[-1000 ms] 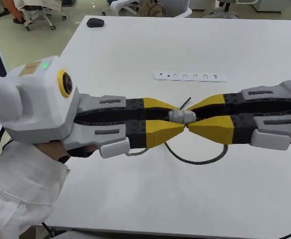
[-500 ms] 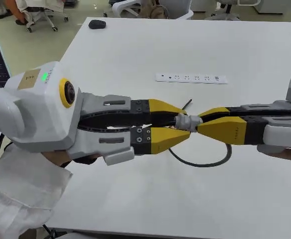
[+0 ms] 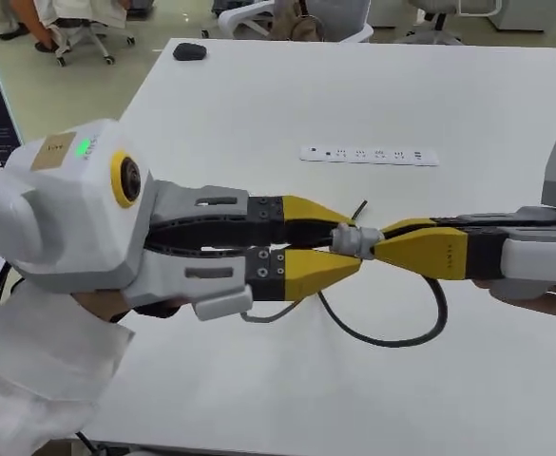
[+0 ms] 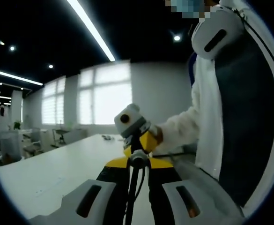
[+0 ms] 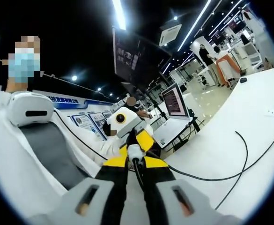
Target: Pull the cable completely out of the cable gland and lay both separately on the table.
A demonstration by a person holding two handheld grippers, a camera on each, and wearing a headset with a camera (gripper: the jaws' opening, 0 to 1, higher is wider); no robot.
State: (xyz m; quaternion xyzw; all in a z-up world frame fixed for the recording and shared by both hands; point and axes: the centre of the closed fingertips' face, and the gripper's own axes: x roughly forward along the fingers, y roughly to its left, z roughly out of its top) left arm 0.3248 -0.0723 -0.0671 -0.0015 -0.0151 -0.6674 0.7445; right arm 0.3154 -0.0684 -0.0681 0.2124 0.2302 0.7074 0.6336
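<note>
A white power strip lies on the broad white surface. Beyond the strip, past the far edge, office chairs stand on a pale green floor. Bright windows line the wall, under a long ceiling light.

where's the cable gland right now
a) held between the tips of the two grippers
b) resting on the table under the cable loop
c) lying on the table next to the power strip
a: in the head view the grey cable gland is held between the tips of the left gripper and the right gripper, with the black cable looping below it and the power strip lying well apart.
</note>
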